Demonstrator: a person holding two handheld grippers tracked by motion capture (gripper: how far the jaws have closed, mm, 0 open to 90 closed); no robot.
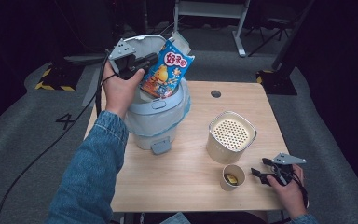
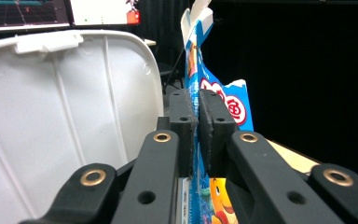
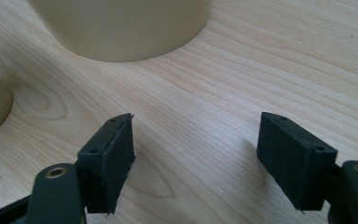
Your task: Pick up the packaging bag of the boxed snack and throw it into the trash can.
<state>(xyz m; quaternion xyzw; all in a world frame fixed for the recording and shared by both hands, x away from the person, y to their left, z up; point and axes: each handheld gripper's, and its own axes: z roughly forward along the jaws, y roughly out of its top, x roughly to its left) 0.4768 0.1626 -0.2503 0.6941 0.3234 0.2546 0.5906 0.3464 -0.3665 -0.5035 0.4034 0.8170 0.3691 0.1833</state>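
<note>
- We hold the left hand-held gripper [image 1: 142,63] clamped on a blue snack bag [image 1: 164,70], which hangs over the open mouth of a pale pedal bin [image 1: 156,119]; we judge this is to drop the bag in as rubbish.
- In the left gripper view the jaws pinch the snack bag's flat edge, beside the raised white bin lid [image 2: 65,107], which stands open so the mouth is free.
- Our right hand-held gripper [image 1: 270,173] rests low on the counter [image 1: 186,172], jaws apart and holding nothing, near a paper cup [image 1: 233,177] and a perforated cream container [image 1: 231,136], probably waiting its turn.
</note>
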